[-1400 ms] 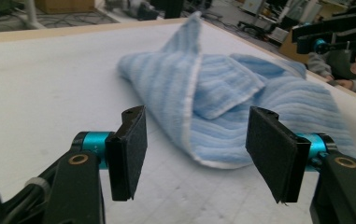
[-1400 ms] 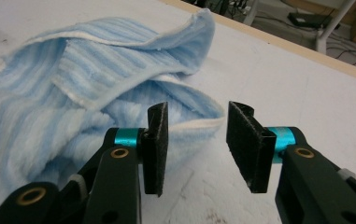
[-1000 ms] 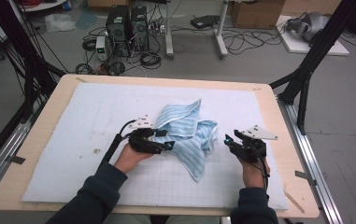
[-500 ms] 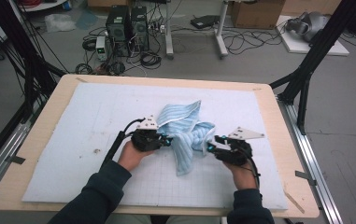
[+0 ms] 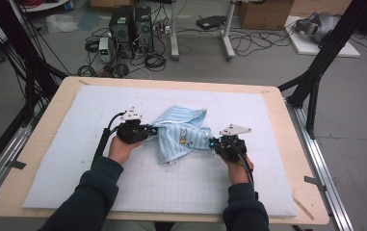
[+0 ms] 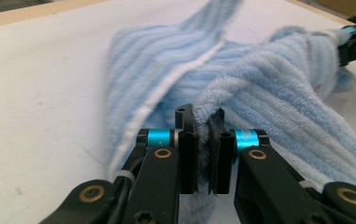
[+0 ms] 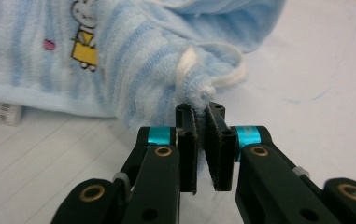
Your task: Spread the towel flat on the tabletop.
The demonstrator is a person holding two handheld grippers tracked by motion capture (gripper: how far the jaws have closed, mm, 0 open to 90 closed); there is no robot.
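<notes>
Blue towel [image 5: 181, 134], between both clamped grippers

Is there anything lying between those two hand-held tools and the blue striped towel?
Nothing visible does. The left tool is already pinched onto a fold of the blue striped towel, and the right tool is pinched onto a corner by its white hem.

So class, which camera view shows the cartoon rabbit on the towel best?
The right gripper view: the rabbit is large and sharp there. In the high view it is a tiny mark on the towel. The left gripper view gives plain stripes.
</notes>
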